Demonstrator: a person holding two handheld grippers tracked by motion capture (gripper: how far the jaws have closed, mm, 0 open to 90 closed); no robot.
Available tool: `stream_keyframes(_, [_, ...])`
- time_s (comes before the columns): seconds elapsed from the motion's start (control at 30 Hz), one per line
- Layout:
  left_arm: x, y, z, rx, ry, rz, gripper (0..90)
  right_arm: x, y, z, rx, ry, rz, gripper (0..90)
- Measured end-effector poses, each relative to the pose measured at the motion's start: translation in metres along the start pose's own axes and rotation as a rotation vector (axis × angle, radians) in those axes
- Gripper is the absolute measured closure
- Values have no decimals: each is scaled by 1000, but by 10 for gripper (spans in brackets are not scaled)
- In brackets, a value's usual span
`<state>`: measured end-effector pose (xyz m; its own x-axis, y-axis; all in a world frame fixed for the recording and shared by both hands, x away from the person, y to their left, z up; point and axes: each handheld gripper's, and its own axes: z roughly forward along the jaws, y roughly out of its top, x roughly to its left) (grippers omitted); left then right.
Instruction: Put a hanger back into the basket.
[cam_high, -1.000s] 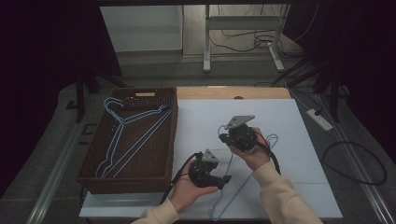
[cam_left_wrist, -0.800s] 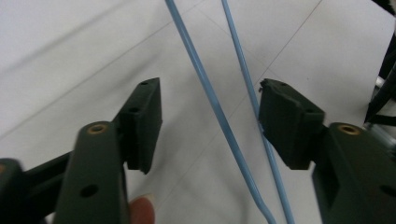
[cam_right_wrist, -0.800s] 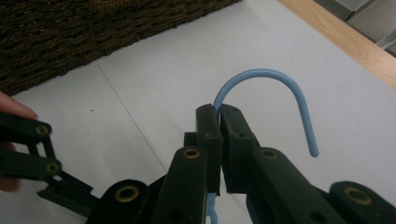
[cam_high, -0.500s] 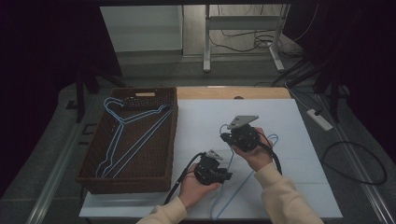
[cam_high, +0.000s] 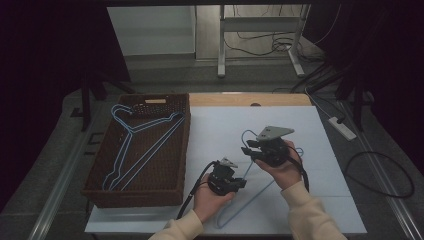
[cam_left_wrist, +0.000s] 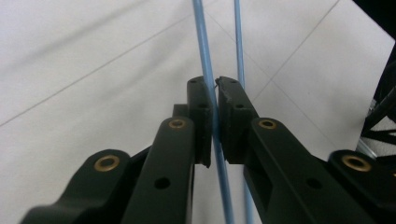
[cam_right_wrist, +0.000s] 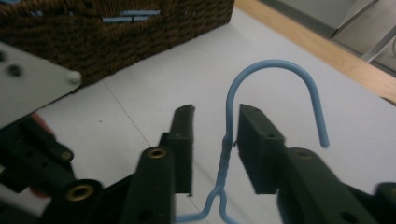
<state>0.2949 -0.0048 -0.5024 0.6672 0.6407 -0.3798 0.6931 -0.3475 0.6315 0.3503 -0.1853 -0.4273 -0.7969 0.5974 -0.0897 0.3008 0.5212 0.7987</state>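
Left gripper (cam_left_wrist: 215, 93) clamped on blue hanger (cam_high: 250, 197) wire, lying on the white mat (cam_high: 220, 135) beside basket (cam_high: 185, 150). Right gripper (cam_right_wrist: 215, 135) jaws just opening, neck loose between them. Lift with left only; keep hook clear of right pads.

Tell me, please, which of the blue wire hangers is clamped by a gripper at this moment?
The blue hanger on the white mat: the left gripper pinches its wire. The other hangers lie untouched in the wicker basket.
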Motion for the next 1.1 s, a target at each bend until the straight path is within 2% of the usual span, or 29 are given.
stream_keyframes(0.13, [-1,0,-4,-24,3,1,863,-1,-15,-24,-66,-6,62,528])
stream_keyframes(0.27, [-2,1,-8,-44,-1,12,867,2,-35,-43,-79,-18,90,502])
stream_keyframes(0.33, [-2,2,-10,-52,-3,15,868,2,-40,-46,-81,-20,97,502])
stream_keyframes(0.37, [-2,2,-11,-57,-6,16,868,3,-56,-57,-89,-33,113,498])
stream_keyframes(0.63, [-5,5,-21,-102,-29,18,870,-4,-92,-76,-93,-33,165,485])
stream_keyframes(0.8, [-5,8,-33,-132,-55,15,871,-9,-102,-82,-102,-41,187,481])
stream_keyframes(1.1, [-8,11,-51,-169,-82,27,871,-11,-105,-86,-127,-55,194,481])
